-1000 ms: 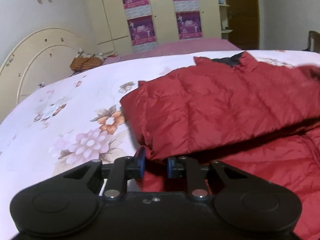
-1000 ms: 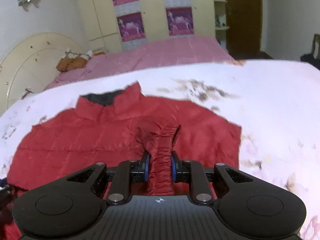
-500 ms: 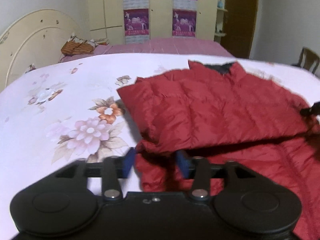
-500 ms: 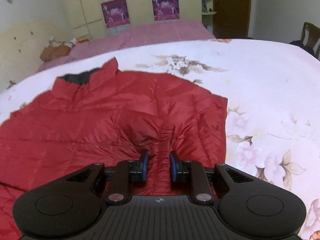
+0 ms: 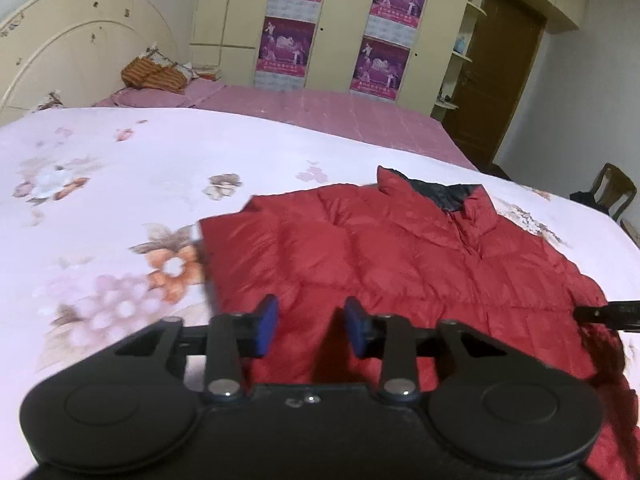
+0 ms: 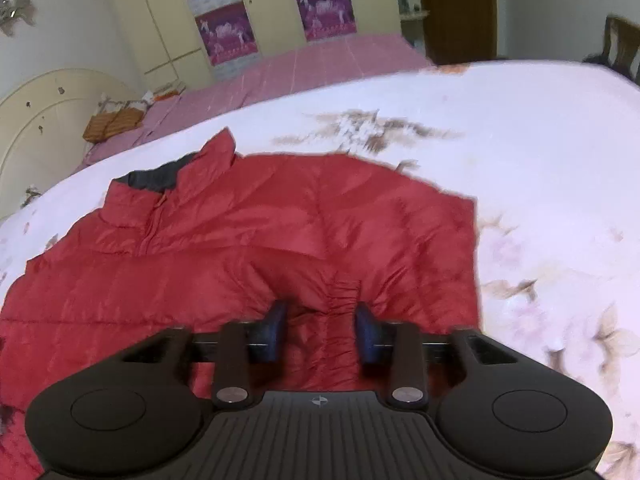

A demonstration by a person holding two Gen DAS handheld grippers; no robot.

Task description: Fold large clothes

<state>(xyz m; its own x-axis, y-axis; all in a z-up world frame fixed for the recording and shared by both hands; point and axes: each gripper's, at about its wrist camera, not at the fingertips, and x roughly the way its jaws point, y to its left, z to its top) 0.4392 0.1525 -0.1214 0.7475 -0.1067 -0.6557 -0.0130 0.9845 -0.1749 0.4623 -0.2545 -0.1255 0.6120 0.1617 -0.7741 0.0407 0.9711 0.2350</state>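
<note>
A red quilted down jacket (image 5: 400, 256) with a dark collar lining lies on the floral bedspread, both sleeves folded in over its front. It also shows in the right wrist view (image 6: 248, 248). My left gripper (image 5: 311, 330) is open and empty just above the folded left sleeve. My right gripper (image 6: 320, 330) is open over the right sleeve's elastic cuff (image 6: 340, 304), which lies loose between the blue pads. The other gripper's tip (image 5: 608, 314) shows at the right edge of the left wrist view.
The white floral bedspread (image 5: 100, 200) spreads wide on both sides of the jacket. A pink bed (image 5: 320, 112) and a cream headboard (image 5: 72, 56) lie behind. A wardrobe with posters (image 5: 336, 28) and a wooden chair (image 5: 612, 194) stand farther back.
Both grippers have opened and let go of the sleeves, which now lie folded on the jacket. Both have pulled back and risen a little.
</note>
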